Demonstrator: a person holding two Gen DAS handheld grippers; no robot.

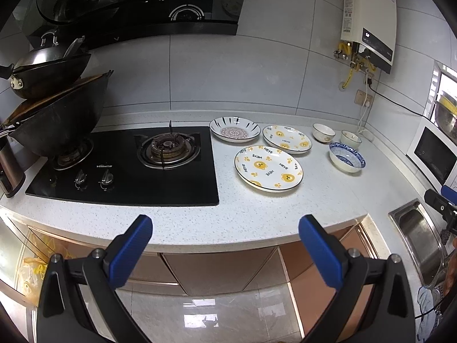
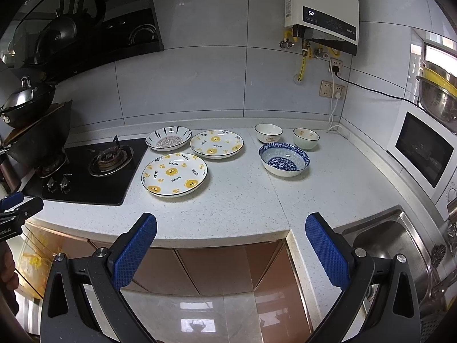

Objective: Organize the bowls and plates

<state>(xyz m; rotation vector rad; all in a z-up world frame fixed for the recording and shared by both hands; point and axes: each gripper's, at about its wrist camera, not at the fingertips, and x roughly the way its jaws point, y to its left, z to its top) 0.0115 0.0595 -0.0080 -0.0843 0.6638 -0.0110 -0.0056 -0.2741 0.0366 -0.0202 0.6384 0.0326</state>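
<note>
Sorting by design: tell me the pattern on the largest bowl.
Blue-and-white bowl: blue patterned rim band and centre medallion; clearest in the right wrist view.

Both wrist views look forward and slightly down from in front of the speckled white countertop [image 1: 257, 217], well back from it. The left view faces the black glass hob [image 1: 128, 168]; the right view sits further right, toward the steel sink [image 2: 394, 243]. Both share the countertop.
</note>
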